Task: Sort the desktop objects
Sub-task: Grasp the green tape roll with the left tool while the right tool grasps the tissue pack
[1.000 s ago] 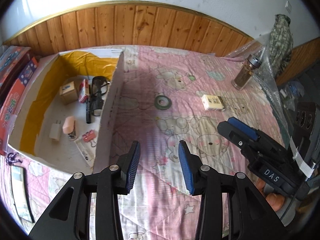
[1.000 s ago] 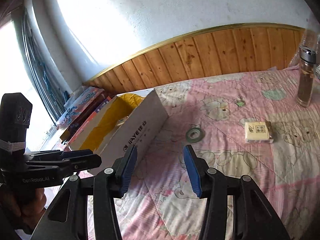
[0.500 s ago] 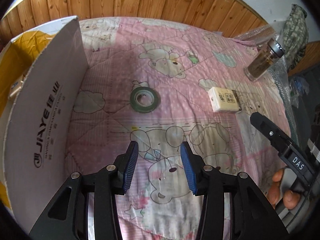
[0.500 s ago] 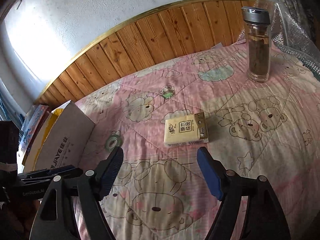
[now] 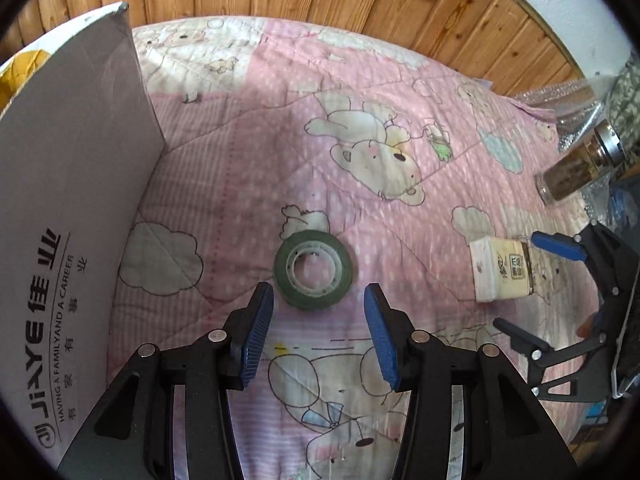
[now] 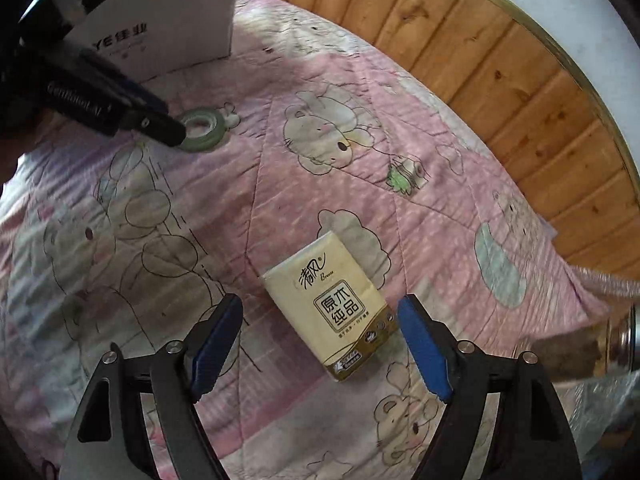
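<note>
A green tape roll point(image 5: 314, 269) lies flat on the pink quilt, just ahead of my open left gripper point(image 5: 318, 304), whose tips flank its near edge. It also shows in the right wrist view point(image 6: 202, 127), with the left gripper point(image 6: 160, 120) at it. A cream tissue pack point(image 6: 334, 314) lies on the quilt, its near end between the fingers of my open right gripper point(image 6: 320, 320). The pack point(image 5: 502, 272) and right gripper point(image 5: 560, 246) show at the right of the left wrist view.
A white cardboard box point(image 5: 60, 208) stands to the left of the tape roll; its wall also shows in the right wrist view point(image 6: 160, 36). A glass bottle point(image 5: 576, 168) stands at the far right. Wood panelling point(image 5: 360, 4) backs the quilt.
Both grippers have moved forward and down. The left has closed in on the tape roll and opened wider. The right has come up around the tissue pack.
</note>
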Motion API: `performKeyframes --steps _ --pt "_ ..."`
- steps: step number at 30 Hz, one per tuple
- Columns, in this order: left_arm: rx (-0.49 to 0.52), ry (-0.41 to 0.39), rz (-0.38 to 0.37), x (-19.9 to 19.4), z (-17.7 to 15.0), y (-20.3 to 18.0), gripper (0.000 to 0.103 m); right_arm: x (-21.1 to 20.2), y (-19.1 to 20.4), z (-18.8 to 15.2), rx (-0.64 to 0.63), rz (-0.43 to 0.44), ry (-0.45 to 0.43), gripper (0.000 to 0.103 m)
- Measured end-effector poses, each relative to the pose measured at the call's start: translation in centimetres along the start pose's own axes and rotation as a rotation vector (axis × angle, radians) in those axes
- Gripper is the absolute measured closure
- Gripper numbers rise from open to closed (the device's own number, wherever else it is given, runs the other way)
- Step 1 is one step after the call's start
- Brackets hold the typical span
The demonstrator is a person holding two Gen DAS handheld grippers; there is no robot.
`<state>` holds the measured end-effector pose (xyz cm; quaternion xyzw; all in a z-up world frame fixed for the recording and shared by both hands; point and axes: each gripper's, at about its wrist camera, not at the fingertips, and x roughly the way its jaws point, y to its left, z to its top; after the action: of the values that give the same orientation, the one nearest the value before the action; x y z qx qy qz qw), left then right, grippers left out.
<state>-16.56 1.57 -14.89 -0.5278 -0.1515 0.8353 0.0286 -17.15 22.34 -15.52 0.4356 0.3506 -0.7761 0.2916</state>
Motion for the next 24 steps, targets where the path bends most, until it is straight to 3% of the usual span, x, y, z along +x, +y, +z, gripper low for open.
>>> performKeyframes --steps 3,4,9,10,13,14,18,24 --pt "0.062 -0.017 -0.014 0.1 0.1 -0.9 0.053 2.1 -0.3 -0.4 -0.047 0.013 0.008 0.023" --pt "0.082 -0.014 -0.003 0.6 0.2 -1.2 0.053 2.2 -1.1 -0.5 -0.013 0.045 -0.021 0.017" --pt "0.138 -0.057 0.073 2.3 1.0 -1.5 0.05 3.7 -5.6 -1.2 0.235 0.196 -0.024 0.022" --pt "0.132 -0.059 0.074 2.5 1.2 -1.3 0.05 3.7 -6.4 -1.4 0.283 0.213 -0.041 0.027" --pt "0.093 -0.042 0.078 3.2 1.7 -0.1 0.05 3.4 -9.3 -2.7 0.453 0.243 -0.059 0.07" --pt "0.076 -0.042 0.064 3.3 1.5 0.5 0.05 3.4 -10.1 -3.3 0.512 0.27 -0.067 0.078" --pt "0.08 -0.063 0.05 3.1 1.2 0.7 0.052 3.2 -11.3 -5.2 0.634 0.34 -0.119 0.079" --pt "0.0 -0.072 0.009 2.7 1.4 2.1 0.061 2.3 -10.8 -6.1 0.696 0.329 -0.138 0.079"
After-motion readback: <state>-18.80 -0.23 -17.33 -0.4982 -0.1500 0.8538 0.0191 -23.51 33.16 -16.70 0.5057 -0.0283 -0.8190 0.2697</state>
